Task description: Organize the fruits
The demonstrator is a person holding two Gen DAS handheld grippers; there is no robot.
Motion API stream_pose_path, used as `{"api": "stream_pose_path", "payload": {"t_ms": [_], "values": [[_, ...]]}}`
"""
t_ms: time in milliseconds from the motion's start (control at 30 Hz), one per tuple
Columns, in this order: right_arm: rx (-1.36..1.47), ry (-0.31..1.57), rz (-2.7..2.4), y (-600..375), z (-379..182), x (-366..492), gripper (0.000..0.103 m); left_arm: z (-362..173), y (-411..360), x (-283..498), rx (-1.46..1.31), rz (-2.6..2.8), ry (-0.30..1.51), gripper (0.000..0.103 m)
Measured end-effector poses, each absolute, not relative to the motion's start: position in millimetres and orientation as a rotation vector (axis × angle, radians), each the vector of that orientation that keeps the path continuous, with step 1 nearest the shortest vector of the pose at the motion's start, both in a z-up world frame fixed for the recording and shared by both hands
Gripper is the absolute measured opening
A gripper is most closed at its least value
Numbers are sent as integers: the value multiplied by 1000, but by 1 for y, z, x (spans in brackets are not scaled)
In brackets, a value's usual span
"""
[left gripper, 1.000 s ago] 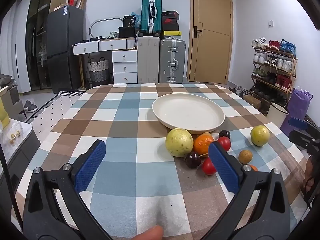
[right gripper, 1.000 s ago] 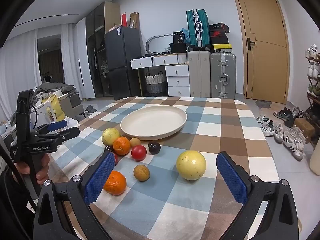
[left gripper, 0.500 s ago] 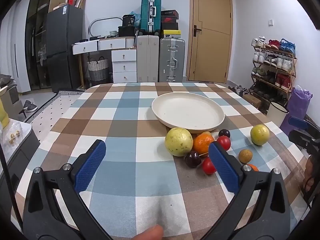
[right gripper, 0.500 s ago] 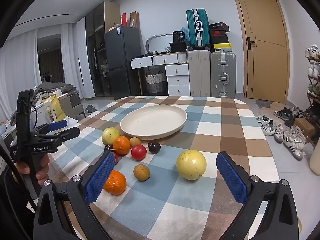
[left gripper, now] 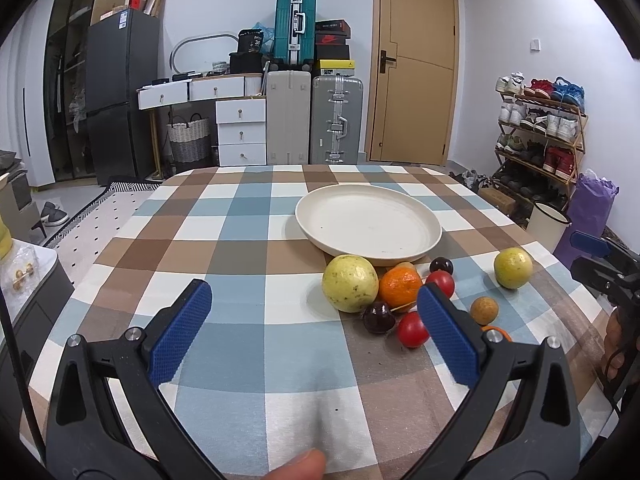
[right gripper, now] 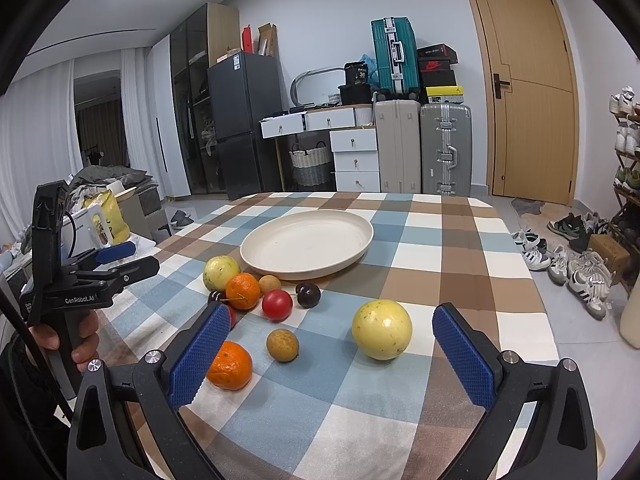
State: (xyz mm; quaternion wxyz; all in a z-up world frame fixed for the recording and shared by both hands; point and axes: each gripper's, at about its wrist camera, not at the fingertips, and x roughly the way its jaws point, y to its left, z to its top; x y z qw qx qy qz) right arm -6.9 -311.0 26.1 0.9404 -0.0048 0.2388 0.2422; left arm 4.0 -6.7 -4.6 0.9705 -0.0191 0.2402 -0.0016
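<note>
While plate sits bare, fruit cluster beside, suitcases behind

"GenRobot.AI" on the left gripper; "36" on a black bag.

Left black two-finger gripper with blue ribbed pads held level, jaws spread wide, gripping nothing. Right black two-finger gripper with blue ribbed pads likewise wide apart, unladen. Bare left hand wraps pistol handle at near left.
</note>
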Motion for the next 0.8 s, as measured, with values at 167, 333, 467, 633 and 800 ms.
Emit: {"api": "stream_pose_path", "payload": {"t_ms": [167,333,467,633,800], "values": [[-8,490,494,-312,23,-8,103,-5,-10,5,-36,-12,486,102],[-9,491,488,-312,23,-5,103,-6,-10,4,-38,-9,484,102],[-9,491,487,-311,21,-6,103,-8,-10,6,-42,-6,485,102],[-7,494,487,-309,20,-5,103,-7,-6,4,-45,-7,484,102],[-7,494,486,-309,20,-5,103,-7,-6,4,-47,-11,485,102]]}}
